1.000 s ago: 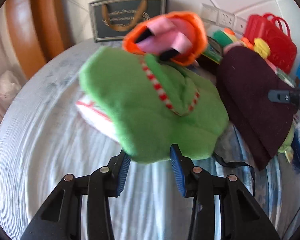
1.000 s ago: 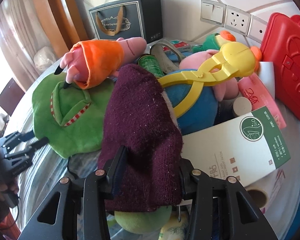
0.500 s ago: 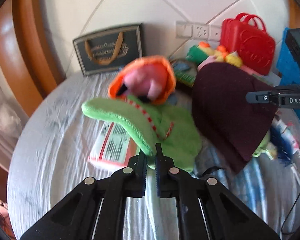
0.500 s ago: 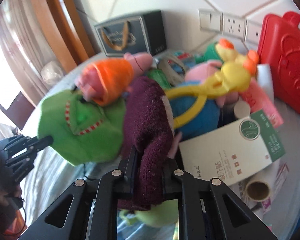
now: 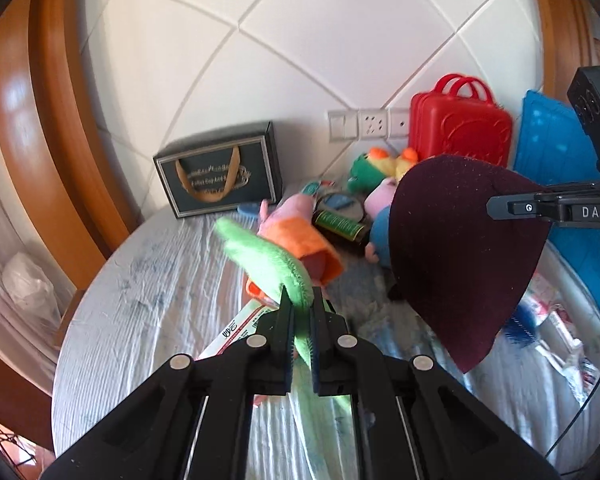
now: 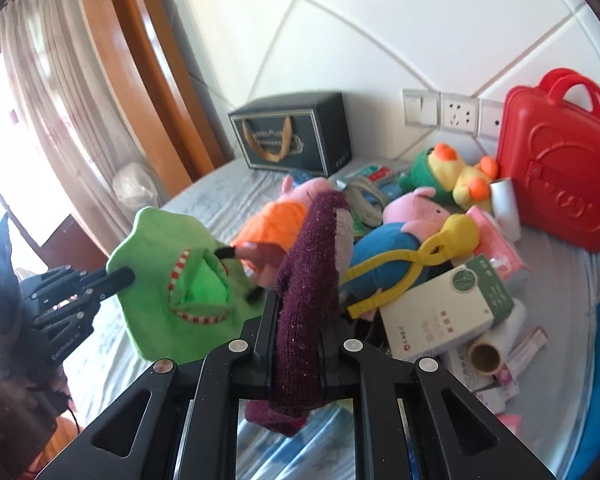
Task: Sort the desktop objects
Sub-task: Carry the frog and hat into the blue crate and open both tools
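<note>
Our left tongs (image 5: 301,306): jaws pinched tight on edge of green plush hat (image 6: 172,284), hat lifted off grey tablecloth (image 5: 148,304). Our right tongs (image 6: 300,316): jaws closing, clamped on maroon knit hat (image 6: 312,264), hanging above clutter. Below us: orange-dressed pig plush (image 6: 276,220), yellow plastic tongs toy (image 6: 400,264), white-green box (image 6: 444,312), red toy case (image 6: 556,168) by wall.

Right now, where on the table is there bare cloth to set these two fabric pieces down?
The wrinkled pale tablecloth is bare on the window side, between the dark gift box with tan handles, the table's curved edge and the orange-dressed pink plush. From that plush across to the red plastic case it is crowded with toys, boxes and rolls.
</note>
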The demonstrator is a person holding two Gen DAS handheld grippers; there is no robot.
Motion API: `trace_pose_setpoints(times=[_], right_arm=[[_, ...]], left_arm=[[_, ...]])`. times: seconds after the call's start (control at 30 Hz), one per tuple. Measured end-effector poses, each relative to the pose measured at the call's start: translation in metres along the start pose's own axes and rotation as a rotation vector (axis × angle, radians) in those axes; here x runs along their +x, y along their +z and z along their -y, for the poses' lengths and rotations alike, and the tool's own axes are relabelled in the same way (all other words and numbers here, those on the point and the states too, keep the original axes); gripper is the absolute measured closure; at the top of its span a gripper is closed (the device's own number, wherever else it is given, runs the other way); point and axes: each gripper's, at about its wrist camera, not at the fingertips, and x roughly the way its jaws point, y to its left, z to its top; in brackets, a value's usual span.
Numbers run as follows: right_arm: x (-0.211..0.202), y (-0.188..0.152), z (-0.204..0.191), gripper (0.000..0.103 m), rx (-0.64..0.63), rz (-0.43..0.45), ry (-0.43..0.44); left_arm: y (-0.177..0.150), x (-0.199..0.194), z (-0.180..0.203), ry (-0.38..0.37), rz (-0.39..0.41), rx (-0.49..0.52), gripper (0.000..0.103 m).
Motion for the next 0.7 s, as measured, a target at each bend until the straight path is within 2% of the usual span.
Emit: trace_pose_setpoints(times=[0.13,0.33,0.53,0.7], right_arm=[[-0.034,-0.006,-0.008,0.089,0.003,0.038,-0.020],[-0.085,-0.015,-0.018,0.089,0.005,0.088,-0.098],[-0.149,-0.022,-0.016,0.089,0.060,0.158,-0.212],[-0.231,-0.020,-0.014,0.089,0.091,0.272,-0.316]], left_arm=[[0.005,-0.023,0.008,-0.015,0.023,0.031,0.097],[0.015,-0.051,0.030,-0.090,0.064,0.093,0.097],[0.037,-0.076,0.064,-0.225,0.119,0.176,0.097],[0.074,-0.104,0.109,-0.348,0.221,0.241,0.097]])
